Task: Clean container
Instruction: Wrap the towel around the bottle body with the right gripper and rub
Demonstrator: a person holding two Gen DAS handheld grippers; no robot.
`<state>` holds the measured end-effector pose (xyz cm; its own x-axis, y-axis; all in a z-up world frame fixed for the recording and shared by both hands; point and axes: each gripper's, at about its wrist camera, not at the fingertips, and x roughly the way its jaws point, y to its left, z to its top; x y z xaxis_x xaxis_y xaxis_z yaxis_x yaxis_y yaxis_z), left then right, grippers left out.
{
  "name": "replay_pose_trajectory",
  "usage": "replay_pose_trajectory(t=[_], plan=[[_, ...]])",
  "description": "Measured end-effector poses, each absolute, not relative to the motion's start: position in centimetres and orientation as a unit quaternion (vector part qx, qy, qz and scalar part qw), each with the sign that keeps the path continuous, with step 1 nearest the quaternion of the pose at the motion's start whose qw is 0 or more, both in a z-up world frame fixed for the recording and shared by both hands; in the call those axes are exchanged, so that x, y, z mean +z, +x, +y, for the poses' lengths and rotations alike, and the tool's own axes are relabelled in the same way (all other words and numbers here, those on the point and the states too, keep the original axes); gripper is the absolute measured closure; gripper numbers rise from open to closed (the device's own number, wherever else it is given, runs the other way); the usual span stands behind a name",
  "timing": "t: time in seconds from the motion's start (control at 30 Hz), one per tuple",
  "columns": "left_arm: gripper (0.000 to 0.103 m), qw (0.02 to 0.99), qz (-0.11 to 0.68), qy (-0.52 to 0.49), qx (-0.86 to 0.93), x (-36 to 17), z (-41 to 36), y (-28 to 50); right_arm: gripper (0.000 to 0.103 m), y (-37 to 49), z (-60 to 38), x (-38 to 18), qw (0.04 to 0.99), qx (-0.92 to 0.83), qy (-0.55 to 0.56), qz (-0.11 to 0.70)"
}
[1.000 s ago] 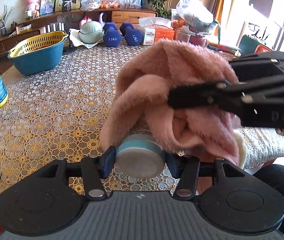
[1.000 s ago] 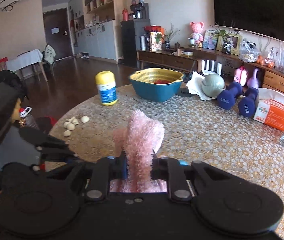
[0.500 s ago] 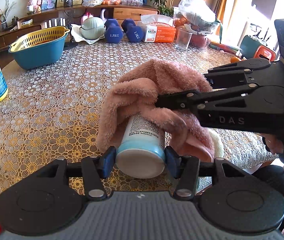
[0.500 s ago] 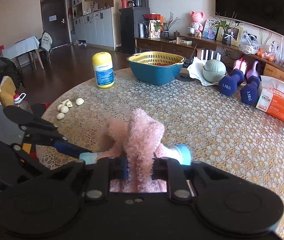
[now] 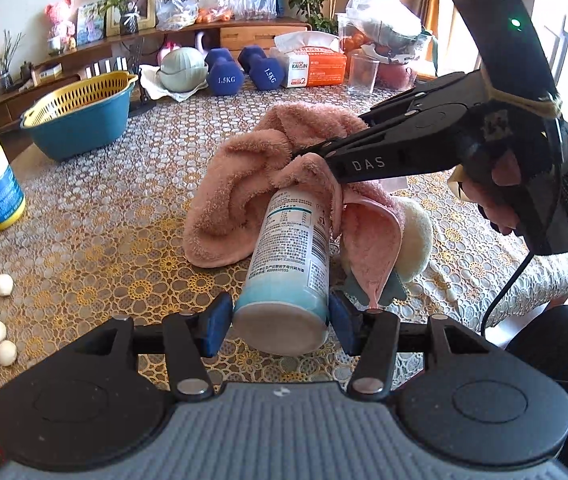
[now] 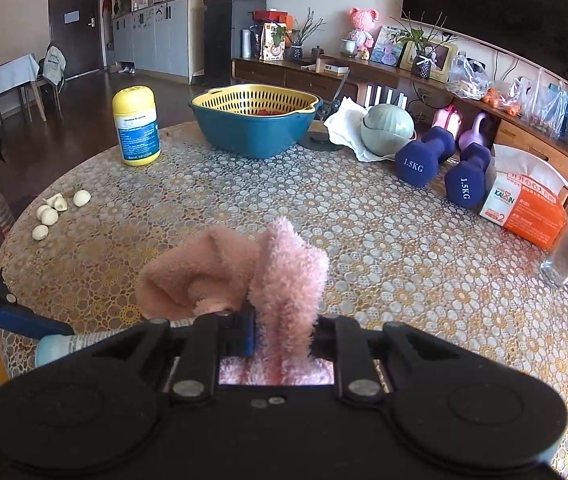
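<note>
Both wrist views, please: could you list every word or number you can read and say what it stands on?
"DAS": side of the right black tongs.
"1.5KG": each of two blue dumbbells.
"KAI..N" and "2": orange-and-white tissue box; middle letters unclear.
Pale blue cylindrical bottle and yellow-capped bottle: print too small to read.

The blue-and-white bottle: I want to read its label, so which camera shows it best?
The left wrist view: the bottle fills the centre, printed side up, clamped at its base. The right wrist view shows only a sliver of it behind the gripper body.
</note>
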<state>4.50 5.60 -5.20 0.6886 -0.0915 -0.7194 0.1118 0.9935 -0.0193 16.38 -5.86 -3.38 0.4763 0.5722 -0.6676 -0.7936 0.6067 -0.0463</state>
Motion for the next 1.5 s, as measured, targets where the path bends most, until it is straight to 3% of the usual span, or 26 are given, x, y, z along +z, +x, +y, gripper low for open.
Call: replay_pose_trajectory(t=[0.23, 0.5, 0.83, 1.17, 1.5], plan=[[0.05, 0.921, 0.374, 0.101, -0.044, -6.0, 4.1, 3.9, 0.085, 16.9, -5.0, -3.3, 0.839, 0.406, -0.176, 0.316], [0.049, 0.92, 0.377, 0.105, -0.037, -7.0, 4.5, 4.6, 0.085, 17.5, -4.3, -3.4, 0.841, 0.401, -0.166, 0.324], [0.05, 0.917, 0.392, 0.059, -0.041, -6.9, 5.3, 5.1, 0.085, 17.3, -4.4, -2.8, 0.848, 0.396, -0.156, 0.317], [0.05, 0.913, 0.406, -0.01, -0.046, -5.6, 6.2, 5.8, 0.086, 10.3, -7.1, 1.2, 0.827, 0.471, -0.156, 0.264], [0.051, 0.903, 0.422, -0.041, -0.074, -4.9, 5.9, 5.3, 0.086, 7.0, -7.6, 0.7, 0.807, 0.502, -0.139, 0.277]])
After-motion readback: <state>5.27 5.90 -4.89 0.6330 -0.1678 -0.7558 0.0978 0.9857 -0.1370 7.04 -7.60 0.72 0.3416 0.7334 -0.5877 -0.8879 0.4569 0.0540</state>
